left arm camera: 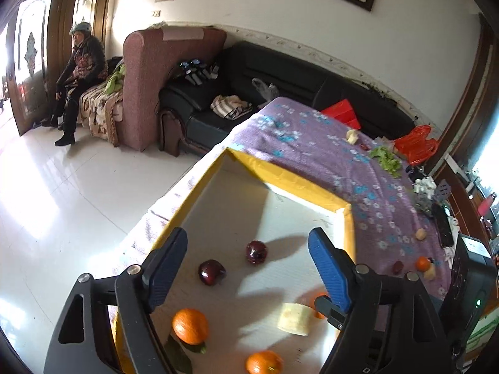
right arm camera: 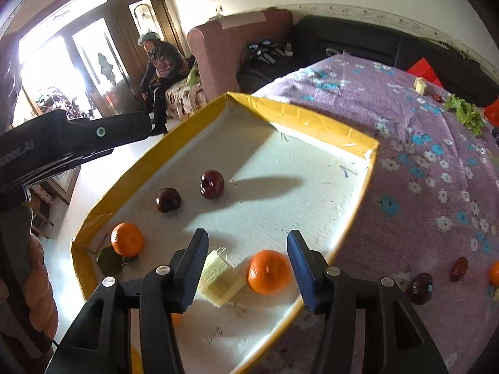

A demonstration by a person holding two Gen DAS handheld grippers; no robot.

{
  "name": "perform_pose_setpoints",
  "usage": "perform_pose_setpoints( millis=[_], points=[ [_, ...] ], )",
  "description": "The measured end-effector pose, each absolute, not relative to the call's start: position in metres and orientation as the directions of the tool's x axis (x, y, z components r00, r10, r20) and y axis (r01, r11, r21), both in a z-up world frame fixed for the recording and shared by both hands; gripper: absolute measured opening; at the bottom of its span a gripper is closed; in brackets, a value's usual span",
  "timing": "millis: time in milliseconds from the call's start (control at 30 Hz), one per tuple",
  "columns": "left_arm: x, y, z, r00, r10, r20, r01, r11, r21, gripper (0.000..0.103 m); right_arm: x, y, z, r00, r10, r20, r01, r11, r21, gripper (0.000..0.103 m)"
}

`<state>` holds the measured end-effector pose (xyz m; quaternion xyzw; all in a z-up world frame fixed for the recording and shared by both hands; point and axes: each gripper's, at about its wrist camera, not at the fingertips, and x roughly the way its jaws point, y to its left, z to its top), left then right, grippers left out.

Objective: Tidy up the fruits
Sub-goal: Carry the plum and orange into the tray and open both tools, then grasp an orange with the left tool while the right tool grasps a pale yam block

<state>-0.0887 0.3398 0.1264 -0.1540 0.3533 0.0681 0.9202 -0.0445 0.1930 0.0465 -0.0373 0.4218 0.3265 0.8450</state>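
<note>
A yellow-rimmed tray [left arm camera: 290, 176] [right arm camera: 312, 115] with a white floor sits on the purple flowered cloth. In it lie two dark red fruits [left arm camera: 256, 251] [left arm camera: 212, 272], oranges [left arm camera: 190, 326] [left arm camera: 263, 362] and a pale yellow chunk [left arm camera: 294, 318]. My left gripper [left arm camera: 247, 237] hangs open above the tray floor, holding nothing. My right gripper [right arm camera: 247, 235] is open too. Below and between its jaws an orange [right arm camera: 268, 271] and the pale chunk [right arm camera: 221, 277] rest on the tray, and the pads do not press on them. Another orange [left arm camera: 318, 299] is half hidden behind the left gripper's blue finger.
On the cloth right of the tray lie a dark fruit [right arm camera: 419, 288], a red date [right arm camera: 460, 268], an orange [left arm camera: 422, 263] and a pale piece [left arm camera: 421, 234]. Lettuce [left arm camera: 386, 157] and a red bag [left arm camera: 416, 143] sit further back. A person [left arm camera: 82, 71] sits on a sofa by the door.
</note>
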Motion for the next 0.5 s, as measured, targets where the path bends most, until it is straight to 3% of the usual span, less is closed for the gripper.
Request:
perform_pose_setpoints(
  millis=[67,233,367,500],
  points=[
    [-0.098,0.324,0.135,0.762,0.001,-0.648,-0.202,0.950,-0.236,0.085,-0.050,0.179,0.053,0.447,0.530,-0.721,-0.580,0.785,0.218,0.058],
    [-0.119,0.277,0.152,0.808,-0.015,-0.590,-0.129,0.971,-0.201,0.086,-0.054,0.115,0.066,0.509,0.520,-0.686,-0.513,0.823,0.244,0.060],
    [-0.134,0.246,0.161,0.843,-0.042,-0.536,-0.076,0.978,-0.196,0.095,-0.054,0.043,0.077,0.589,0.464,-0.662,-0.411,0.877,0.248,0.060],
    [-0.137,0.228,0.161,0.849,-0.097,-0.519,-0.034,0.971,-0.238,0.097,-0.048,-0.051,0.086,0.682,0.342,-0.647,-0.243,0.940,0.241,0.061]
  ],
)
